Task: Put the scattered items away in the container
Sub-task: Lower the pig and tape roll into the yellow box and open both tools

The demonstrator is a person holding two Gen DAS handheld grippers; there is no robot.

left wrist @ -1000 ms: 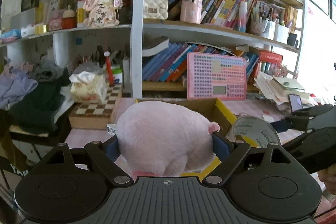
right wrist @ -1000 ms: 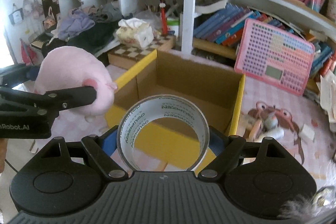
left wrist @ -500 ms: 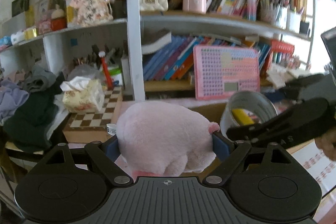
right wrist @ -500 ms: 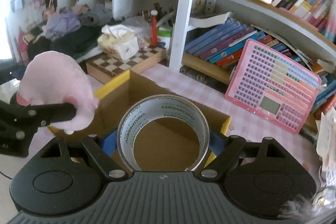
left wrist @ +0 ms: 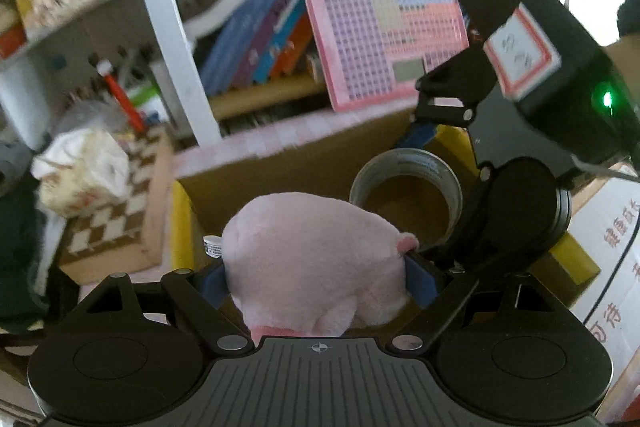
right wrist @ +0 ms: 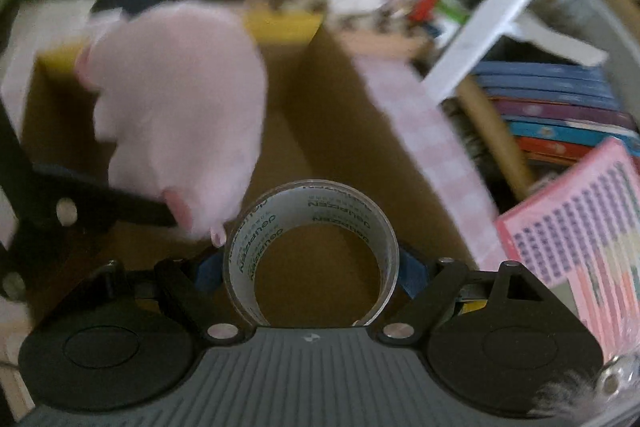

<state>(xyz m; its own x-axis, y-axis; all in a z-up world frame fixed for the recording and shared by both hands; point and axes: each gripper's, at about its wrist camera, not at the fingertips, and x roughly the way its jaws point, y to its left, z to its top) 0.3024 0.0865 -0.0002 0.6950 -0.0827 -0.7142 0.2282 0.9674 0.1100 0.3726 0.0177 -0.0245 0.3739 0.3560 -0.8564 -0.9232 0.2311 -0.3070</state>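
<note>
We are holding pink plush pig (left wrist: 316, 259) in left gripper (left wrist: 316, 273), jaws pressing its sides, over cardboard box (left wrist: 280, 167). Right gripper (right wrist: 310, 267) is clamping packing tape roll (right wrist: 310, 223), hanging beside pig above box floor, straight below both.

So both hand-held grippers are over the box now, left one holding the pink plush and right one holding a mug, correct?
Not a mug: the right hand-held gripper holds a tape roll, clear in the right wrist view. The left hand-held gripper does hold the pink plush, both over the box.
</note>
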